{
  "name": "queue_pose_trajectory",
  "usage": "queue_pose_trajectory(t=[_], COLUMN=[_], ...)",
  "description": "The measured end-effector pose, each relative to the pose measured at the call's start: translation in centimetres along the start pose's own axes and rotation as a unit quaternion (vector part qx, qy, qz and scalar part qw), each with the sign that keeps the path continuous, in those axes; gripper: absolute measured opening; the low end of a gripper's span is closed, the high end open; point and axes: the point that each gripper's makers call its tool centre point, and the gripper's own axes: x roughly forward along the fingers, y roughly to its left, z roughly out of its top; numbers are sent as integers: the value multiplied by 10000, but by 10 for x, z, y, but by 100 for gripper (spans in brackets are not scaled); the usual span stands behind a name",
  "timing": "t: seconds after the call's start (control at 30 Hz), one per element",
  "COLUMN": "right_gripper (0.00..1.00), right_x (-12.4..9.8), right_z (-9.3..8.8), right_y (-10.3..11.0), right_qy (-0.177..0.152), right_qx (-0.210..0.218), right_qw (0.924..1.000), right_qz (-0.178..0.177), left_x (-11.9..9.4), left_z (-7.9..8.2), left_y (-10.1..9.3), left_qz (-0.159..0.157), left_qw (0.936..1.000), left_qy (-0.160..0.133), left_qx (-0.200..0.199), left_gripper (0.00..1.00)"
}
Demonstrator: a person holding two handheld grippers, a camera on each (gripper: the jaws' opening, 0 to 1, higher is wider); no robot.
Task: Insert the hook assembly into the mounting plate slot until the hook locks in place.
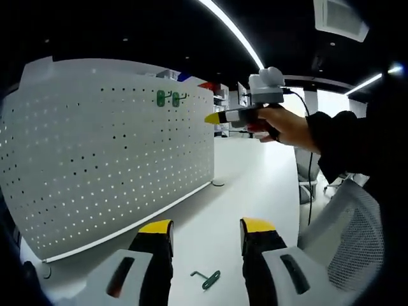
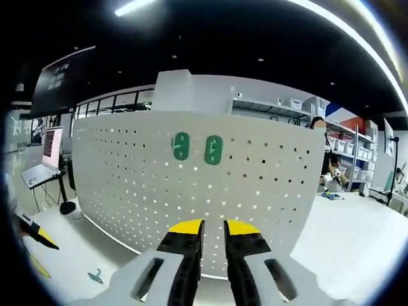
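While the white perforated pegboard (image 1: 108, 153) stands upright on the white table (image 1: 248, 191), it curves with the fisheye; matte metal, rows of small round holes. Two green plastic hooks (image 2: 197, 148) sit side by side high on the pegboard, their fine shape hard to make out. Right gripper (image 1: 213, 118), held in a hand (image 1: 290, 127), points at the pegboard just beside those hooks; jaws narrowly apart, empty. Left gripper (image 1: 207, 231) hangs low before the pegboard, jaws wide apart, empty. A loose green hook (image 1: 206, 278) lies flat on the table between them.
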Motion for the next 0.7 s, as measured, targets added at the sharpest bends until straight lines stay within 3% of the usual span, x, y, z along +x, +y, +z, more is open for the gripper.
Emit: queue_pose_trajectory(t=[0.3, 0.7], right_gripper=[12, 14], right_x=[-29, -54], right_z=[-4, 4], right_y=[30, 45], right_qy=[-48, -208], right_qx=[45, 35], right_qw=[9993, 9985], right_qz=[357, 496], left_x=[2, -1], left_z=[-5, -8], left_y=[-2, 5], left_qz=[-16, 88], left_qw=[9999, 9999], left_qy=[94, 139], left_qx=[42, 22], left_gripper=[43, 43])
